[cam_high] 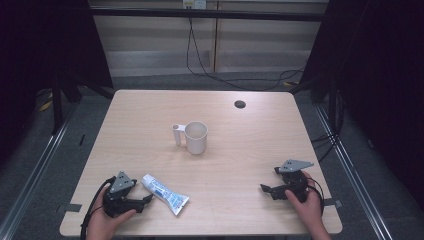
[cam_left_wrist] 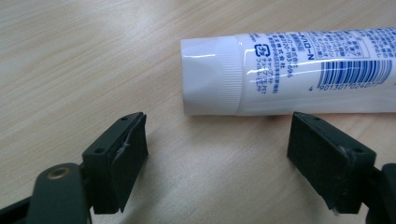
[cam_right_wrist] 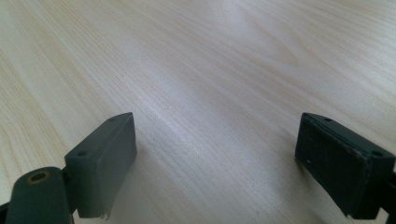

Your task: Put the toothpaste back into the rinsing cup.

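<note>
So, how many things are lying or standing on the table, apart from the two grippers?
2. A white toothpaste tube lies near the front left, just ahead of the left gripper; a white cup stands around the middle.

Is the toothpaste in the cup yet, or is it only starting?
Only starting. Nothing looks done yet: the toothpaste lies flat on the table, and the cup stands apart in the middle. In hand: the left gripper is open, right by the tube's cap, not touching. The right gripper is open over bare wood. Left to do: probably grab the tube and move it.
</note>
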`<state>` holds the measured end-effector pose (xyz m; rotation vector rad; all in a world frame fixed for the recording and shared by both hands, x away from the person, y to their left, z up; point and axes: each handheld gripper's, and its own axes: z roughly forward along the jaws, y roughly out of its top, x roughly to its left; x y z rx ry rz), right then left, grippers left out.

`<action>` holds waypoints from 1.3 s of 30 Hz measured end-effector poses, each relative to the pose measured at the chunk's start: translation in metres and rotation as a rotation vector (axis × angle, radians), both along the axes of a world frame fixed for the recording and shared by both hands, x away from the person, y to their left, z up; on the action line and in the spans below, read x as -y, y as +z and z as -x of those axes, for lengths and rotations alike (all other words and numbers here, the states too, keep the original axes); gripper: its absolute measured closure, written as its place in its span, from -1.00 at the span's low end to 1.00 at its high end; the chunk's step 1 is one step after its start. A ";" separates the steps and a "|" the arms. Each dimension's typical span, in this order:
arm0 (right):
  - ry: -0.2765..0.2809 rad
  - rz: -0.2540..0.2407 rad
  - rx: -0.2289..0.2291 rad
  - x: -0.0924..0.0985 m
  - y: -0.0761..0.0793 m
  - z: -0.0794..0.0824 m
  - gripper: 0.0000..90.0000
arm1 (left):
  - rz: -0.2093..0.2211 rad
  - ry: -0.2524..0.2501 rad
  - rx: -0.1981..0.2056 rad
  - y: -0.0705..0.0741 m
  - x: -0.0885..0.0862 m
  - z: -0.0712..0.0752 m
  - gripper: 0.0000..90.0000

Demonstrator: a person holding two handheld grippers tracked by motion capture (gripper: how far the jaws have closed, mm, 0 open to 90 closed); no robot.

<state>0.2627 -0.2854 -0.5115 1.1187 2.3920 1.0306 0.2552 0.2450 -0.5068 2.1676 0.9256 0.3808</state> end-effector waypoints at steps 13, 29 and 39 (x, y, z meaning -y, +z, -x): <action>-0.001 0.000 -0.001 0.000 0.000 0.000 -0.73 | -0.147 -0.072 -0.052 0.016 0.012 -0.005 -0.58; -0.001 0.000 0.001 0.000 0.000 0.000 -0.73 | -0.267 -0.279 -0.088 0.054 0.048 -0.017 -0.63; 0.000 0.000 0.001 0.000 0.000 0.000 -0.73 | -0.345 -0.381 -0.077 0.060 0.067 -0.021 -0.62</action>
